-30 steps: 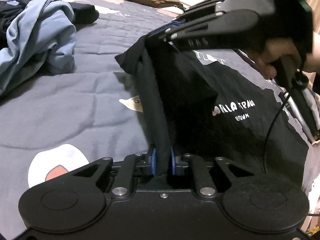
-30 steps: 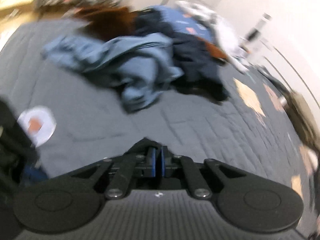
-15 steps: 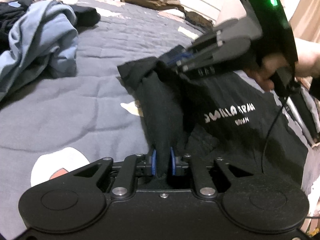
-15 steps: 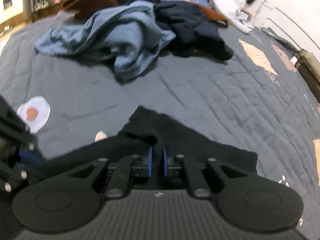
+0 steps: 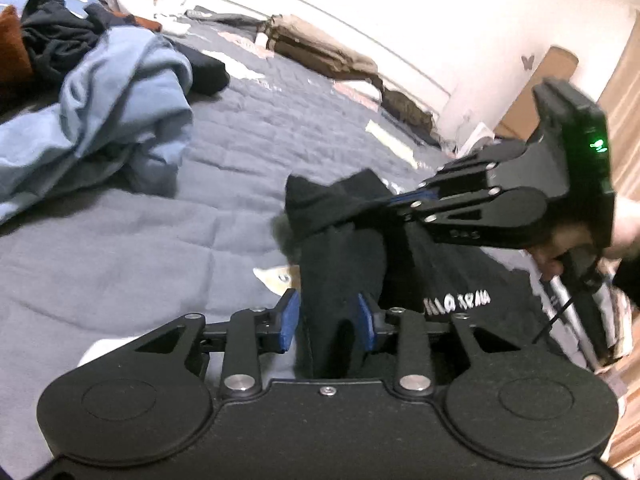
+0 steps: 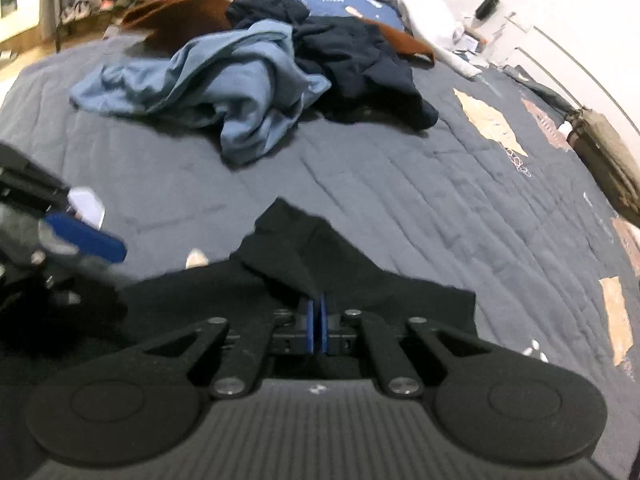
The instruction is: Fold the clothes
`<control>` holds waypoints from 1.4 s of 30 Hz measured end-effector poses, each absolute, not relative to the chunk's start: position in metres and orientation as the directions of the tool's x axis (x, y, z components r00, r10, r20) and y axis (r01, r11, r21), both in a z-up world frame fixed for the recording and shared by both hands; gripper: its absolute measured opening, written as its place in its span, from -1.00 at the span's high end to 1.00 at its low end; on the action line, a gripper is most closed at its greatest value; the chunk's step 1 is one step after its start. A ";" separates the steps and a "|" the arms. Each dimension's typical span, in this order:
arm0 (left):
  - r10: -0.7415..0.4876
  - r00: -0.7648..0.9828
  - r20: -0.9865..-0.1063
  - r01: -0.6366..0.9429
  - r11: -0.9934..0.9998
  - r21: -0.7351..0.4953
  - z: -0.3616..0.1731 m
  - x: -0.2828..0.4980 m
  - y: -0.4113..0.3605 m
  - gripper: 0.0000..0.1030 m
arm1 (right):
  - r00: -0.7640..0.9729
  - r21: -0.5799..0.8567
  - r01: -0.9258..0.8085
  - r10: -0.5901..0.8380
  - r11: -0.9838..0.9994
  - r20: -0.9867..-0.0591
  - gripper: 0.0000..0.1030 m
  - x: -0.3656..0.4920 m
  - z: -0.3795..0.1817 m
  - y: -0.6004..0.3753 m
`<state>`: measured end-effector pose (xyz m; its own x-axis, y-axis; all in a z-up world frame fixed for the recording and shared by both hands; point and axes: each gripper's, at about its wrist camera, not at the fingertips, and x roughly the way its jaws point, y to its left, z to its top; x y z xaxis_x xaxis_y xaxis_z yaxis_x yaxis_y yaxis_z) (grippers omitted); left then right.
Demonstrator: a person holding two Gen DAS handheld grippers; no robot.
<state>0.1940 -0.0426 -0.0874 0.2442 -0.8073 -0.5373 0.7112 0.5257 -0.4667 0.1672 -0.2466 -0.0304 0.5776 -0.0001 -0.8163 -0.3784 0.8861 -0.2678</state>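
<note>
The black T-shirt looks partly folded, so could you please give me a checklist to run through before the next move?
1. Left claw released: ok, its blue pads stand apart with a fold of the black T-shirt loose between them.
2. Right claw gripping: ok, shut on the shirt's edge.
3. Shirt resting on the quilt: ok around the right claw; elsewhere cannot tell.
4. Fold neat: not ok, fabric bunches near the right claw.
5. Blue garment pile apart from the shirt: ok.
</note>
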 end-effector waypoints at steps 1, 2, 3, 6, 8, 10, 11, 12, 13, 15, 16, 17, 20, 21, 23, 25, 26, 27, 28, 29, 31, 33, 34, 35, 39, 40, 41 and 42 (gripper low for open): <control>-0.803 0.240 -0.545 0.714 0.527 -0.461 -0.090 0.192 -0.047 0.37 | 0.564 -0.272 -0.381 -0.011 0.884 -0.826 0.94 0.165 -0.033 -0.248; -0.798 0.237 -0.554 0.718 0.528 -0.454 -0.092 0.190 -0.051 0.34 | 0.550 -0.276 -0.383 -0.022 0.882 -0.835 0.94 0.163 -0.037 -0.250; -0.797 0.229 -0.559 0.722 0.524 -0.452 -0.095 0.188 -0.056 0.31 | 0.535 -0.279 -0.385 -0.034 0.880 -0.844 0.94 0.161 -0.040 -0.252; -0.789 0.221 -0.574 0.738 0.520 -0.430 -0.100 0.182 -0.063 0.24 | 0.512 -0.274 -0.377 -0.047 0.885 -0.858 0.94 0.153 -0.046 -0.260; -0.782 0.230 -0.579 0.745 0.524 -0.412 -0.101 0.180 -0.067 0.24 | 0.488 -0.257 -0.375 -0.046 0.891 -0.872 0.94 0.146 -0.052 -0.266; -0.784 0.232 -0.575 0.740 0.526 -0.419 -0.102 0.181 -0.066 0.24 | 0.460 -0.246 -0.381 -0.048 0.891 -0.886 0.94 0.139 -0.060 -0.269; -0.785 0.233 -0.573 0.737 0.527 -0.423 -0.102 0.181 -0.066 0.24 | 0.447 -0.237 -0.383 -0.046 0.893 -0.894 0.94 0.135 -0.063 -0.269; -0.785 0.230 -0.576 0.740 0.525 -0.420 -0.103 0.180 -0.067 0.24 | 0.433 -0.228 -0.384 -0.043 0.895 -0.900 0.94 0.130 -0.067 -0.270; -0.784 0.226 -0.578 0.744 0.522 -0.417 -0.104 0.179 -0.068 0.24 | 0.420 -0.214 -0.385 -0.035 0.898 -0.907 0.95 0.126 -0.069 -0.271; -0.784 0.214 -0.582 0.758 0.510 -0.407 -0.106 0.176 -0.071 0.26 | 0.399 -0.194 -0.384 -0.027 0.903 -0.916 0.95 0.119 -0.073 -0.272; -0.785 0.202 -0.586 0.770 0.497 -0.400 -0.107 0.173 -0.073 0.36 | 0.385 -0.183 -0.380 -0.025 0.907 -0.923 0.94 0.118 -0.075 -0.272; -0.787 0.191 -0.586 0.782 0.483 -0.394 -0.108 0.170 -0.075 0.51 | 0.385 -0.184 -0.373 -0.029 0.909 -0.923 0.93 0.117 -0.075 -0.272; -0.785 0.179 -0.593 0.794 0.471 -0.385 -0.111 0.168 -0.078 0.66 | 0.421 -0.196 -0.348 -0.034 0.917 -0.906 0.87 0.117 -0.063 -0.271; -0.784 0.175 -0.596 0.797 0.468 -0.382 -0.112 0.167 -0.080 0.67 | 0.445 -0.199 -0.330 -0.034 0.923 -0.895 0.86 0.118 -0.056 -0.271; -0.786 0.168 -0.596 0.797 0.463 -0.387 -0.113 0.167 -0.080 0.69 | 0.508 -0.200 -0.301 -0.020 0.932 -0.861 0.85 0.121 -0.035 -0.269; -0.788 0.166 -0.593 0.795 0.462 -0.392 -0.114 0.167 -0.080 0.69 | 0.576 -0.229 -0.323 -0.001 0.919 -0.817 0.79 0.123 -0.014 -0.257; -0.788 0.166 -0.593 0.797 0.462 -0.390 -0.114 0.166 -0.080 0.69 | 0.604 -0.270 -0.352 -0.003 0.896 -0.797 0.76 0.124 -0.008 -0.248; -0.787 0.166 -0.594 0.797 0.462 -0.390 -0.114 0.166 -0.080 0.69 | 0.621 -0.324 -0.387 -0.015 0.863 -0.783 0.67 0.126 -0.006 -0.236; -0.787 0.165 -0.595 0.797 0.462 -0.389 -0.113 0.166 -0.080 0.69 | 0.624 -0.353 -0.416 -0.019 0.838 -0.781 0.57 0.130 -0.008 -0.226; -0.787 0.165 -0.594 0.797 0.461 -0.390 -0.113 0.166 -0.079 0.69 | 0.627 -0.380 -0.444 -0.021 0.812 -0.779 0.53 0.133 -0.009 -0.217; -0.788 0.164 -0.593 0.797 0.460 -0.391 -0.113 0.166 -0.078 0.69 | 0.633 -0.432 -0.496 -0.027 0.754 -0.774 0.47 0.141 -0.013 -0.198; -0.789 0.163 -0.592 0.800 0.457 -0.389 -0.112 0.165 -0.079 0.70 | 0.636 -0.464 -0.527 -0.032 0.712 -0.771 0.44 0.148 -0.015 -0.186; -0.790 0.162 -0.592 0.802 0.455 -0.388 -0.112 0.165 -0.079 0.70 | 0.635 -0.470 -0.529 -0.038 0.706 -0.771 0.43 0.151 -0.014 -0.183; -0.790 0.161 -0.592 0.801 0.455 -0.389 -0.112 0.165 -0.079 0.70 | 0.630 -0.467 -0.526 -0.043 0.711 -0.775 0.42 0.153 -0.014 -0.183; -0.790 0.160 -0.592 0.799 0.455 -0.392 -0.112 0.166 -0.079 0.70 | 0.622 -0.500 -0.538 -0.081 0.679 -0.779 0.42 0.150 -0.021 -0.187; -0.790 0.160 -0.592 0.800 0.455 -0.390 -0.112 0.166 -0.079 0.70 | 0.623 -0.510 -0.552 -0.080 0.659 -0.778 0.42 0.147 -0.023 -0.186; -0.789 0.160 -0.593 0.800 0.455 -0.390 -0.112 0.166 -0.079 0.70 | 0.628 -0.517 -0.573 -0.064 0.636 -0.776 0.42 0.142 -0.024 -0.183; -0.789 0.160 -0.593 0.801 0.455 -0.389 -0.112 0.166 -0.079 0.70 | 0.633 -0.524 -0.589 -0.052 0.615 -0.772 0.42 0.139 -0.025 -0.179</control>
<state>0.1659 -0.0787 -0.1121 0.1604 -0.7889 -0.5932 0.8006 0.4555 -0.3893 0.1394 -0.1786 -0.0247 0.6329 -0.0522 -0.7725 -0.5891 0.6150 -0.5241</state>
